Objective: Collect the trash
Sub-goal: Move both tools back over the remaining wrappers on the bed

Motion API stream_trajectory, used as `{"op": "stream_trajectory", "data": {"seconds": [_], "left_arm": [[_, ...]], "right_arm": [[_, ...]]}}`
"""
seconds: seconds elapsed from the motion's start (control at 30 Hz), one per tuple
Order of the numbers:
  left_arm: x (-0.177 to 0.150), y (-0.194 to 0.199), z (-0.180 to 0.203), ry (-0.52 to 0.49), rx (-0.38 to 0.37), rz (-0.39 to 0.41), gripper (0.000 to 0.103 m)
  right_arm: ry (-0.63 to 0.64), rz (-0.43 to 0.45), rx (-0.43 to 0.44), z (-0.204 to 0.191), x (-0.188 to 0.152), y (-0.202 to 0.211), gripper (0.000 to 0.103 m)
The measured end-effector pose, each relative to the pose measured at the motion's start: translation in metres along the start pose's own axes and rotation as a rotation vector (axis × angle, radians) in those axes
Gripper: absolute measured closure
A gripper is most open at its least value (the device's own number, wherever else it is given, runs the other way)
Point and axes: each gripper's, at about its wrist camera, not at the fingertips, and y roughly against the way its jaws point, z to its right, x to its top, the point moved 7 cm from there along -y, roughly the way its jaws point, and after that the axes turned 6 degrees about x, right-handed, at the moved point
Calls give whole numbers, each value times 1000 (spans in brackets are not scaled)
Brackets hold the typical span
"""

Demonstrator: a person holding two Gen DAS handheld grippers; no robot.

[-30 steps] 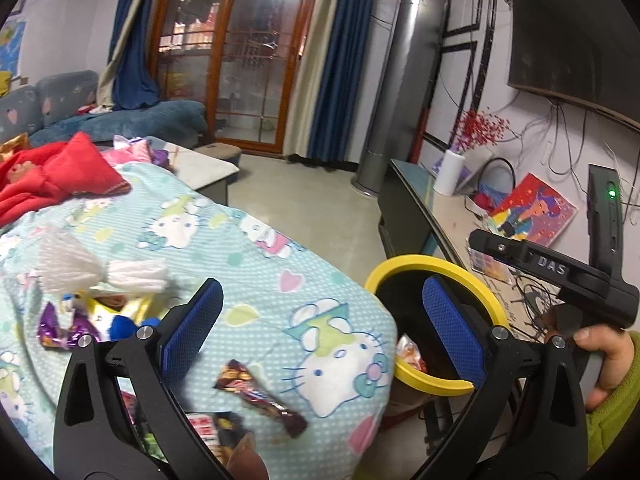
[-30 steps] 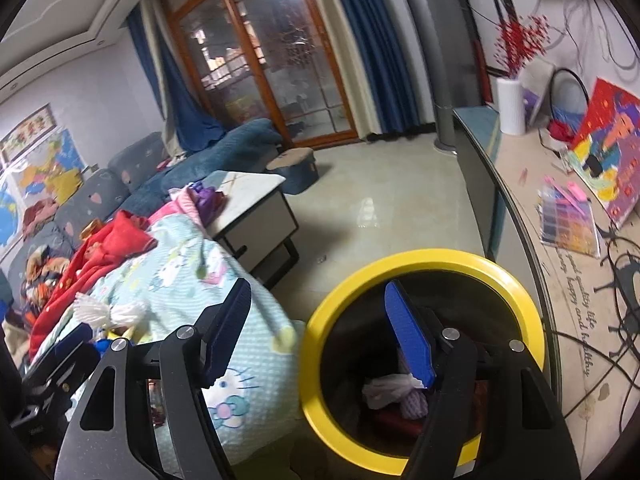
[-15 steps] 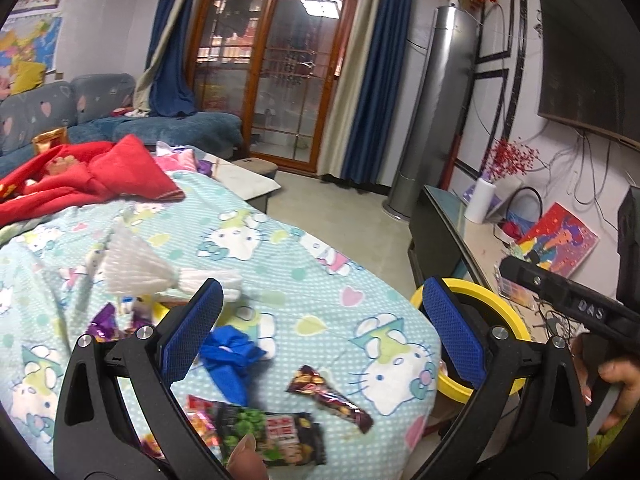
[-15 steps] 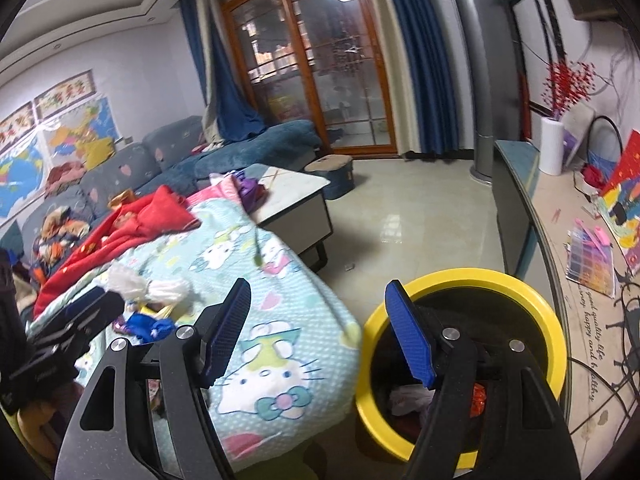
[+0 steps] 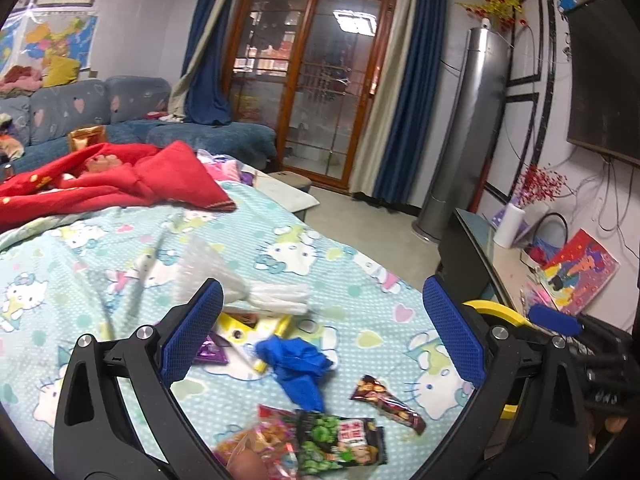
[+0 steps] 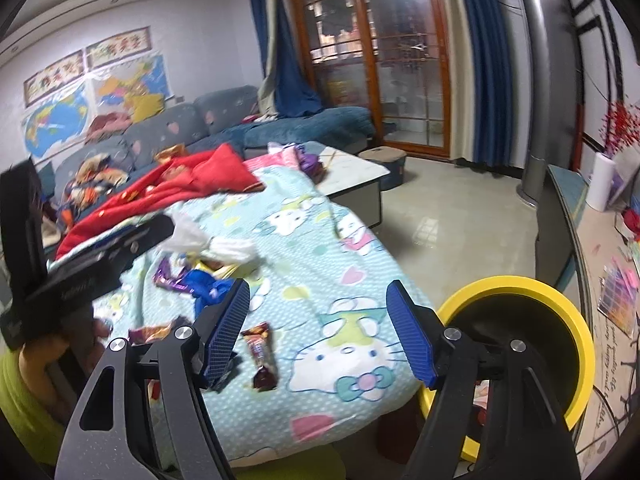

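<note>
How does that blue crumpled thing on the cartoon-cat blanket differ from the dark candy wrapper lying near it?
The blue crumpled thing is plain, soft and bunched into a loose heap; the dark candy wrapper is printed, shiny and twisted at its ends. The blue one is bulkier, the wrapper long and narrow. Both lie loose on the blanket, neither in a claw.

My blanket (image 5: pixel 320 248) is pale turquoise with white cartoon cats; the bin's rim (image 6: pixel 520 284) is yellow, the crumpled glove (image 5: pixel 298 364) blue, the cloth (image 5: pixel 120 184) red.
</note>
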Motion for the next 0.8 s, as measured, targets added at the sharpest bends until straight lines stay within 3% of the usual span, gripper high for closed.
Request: {"op": "stream_trajectory", "data": {"seconds": [0.47,0.8], "left_arm": [[1,-5,-64,86,117,-10,11],[-12,-17,-105,111,194,-84,11]], "right_arm": [[140,-85,108,-54,-21,-16,35],[241,-177,168,-89,-47,-33,35]]}}
